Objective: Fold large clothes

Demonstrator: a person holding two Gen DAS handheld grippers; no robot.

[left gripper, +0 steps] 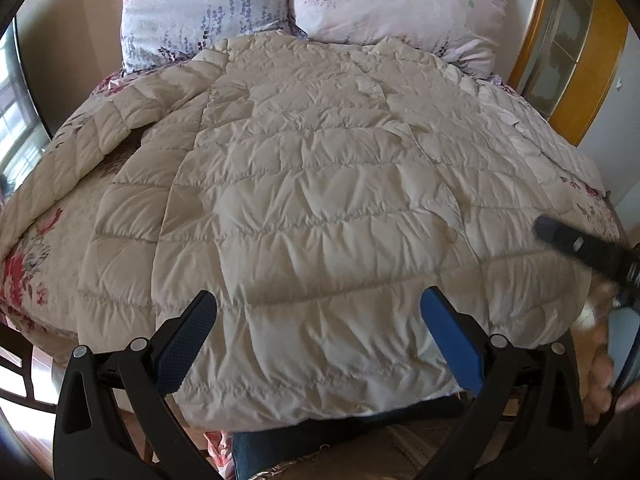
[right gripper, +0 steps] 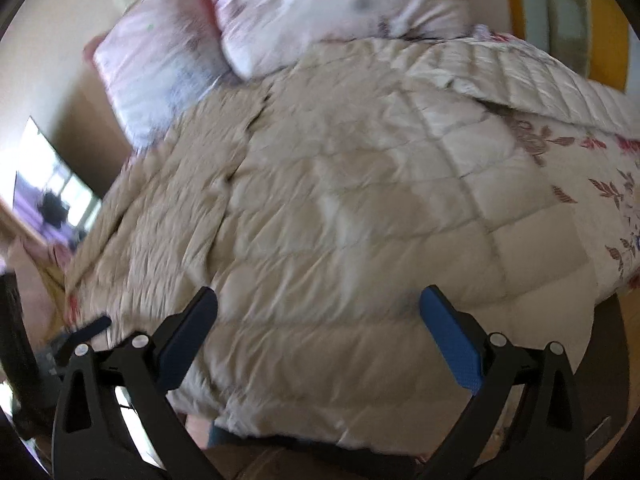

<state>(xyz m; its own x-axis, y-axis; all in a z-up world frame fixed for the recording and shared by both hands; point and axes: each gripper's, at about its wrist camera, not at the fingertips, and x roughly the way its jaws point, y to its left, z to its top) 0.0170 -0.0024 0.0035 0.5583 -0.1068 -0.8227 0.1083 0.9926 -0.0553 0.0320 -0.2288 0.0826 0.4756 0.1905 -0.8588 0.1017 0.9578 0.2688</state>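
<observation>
A cream quilted down coat (left gripper: 312,208) lies spread flat on the bed, one sleeve (left gripper: 100,136) stretched out to the left. My left gripper (left gripper: 318,304) hovers open over the coat's near hem, nothing between its blue pads. At the right edge of the left wrist view a blurred finger of the right gripper (left gripper: 580,244) shows, with a hand (left gripper: 600,376) below it. In the right wrist view the same coat (right gripper: 328,232) fills the frame, blurred, its other sleeve (right gripper: 532,80) lying at the upper right. My right gripper (right gripper: 318,306) is open above the hem, empty.
Two pink floral pillows (left gripper: 304,8) lean at the head of the bed. A floral bedspread (left gripper: 28,264) shows around the coat. A wooden door frame (left gripper: 560,52) stands to the right, a window (left gripper: 16,120) to the left. A dark chair back (left gripper: 20,380) sits lower left.
</observation>
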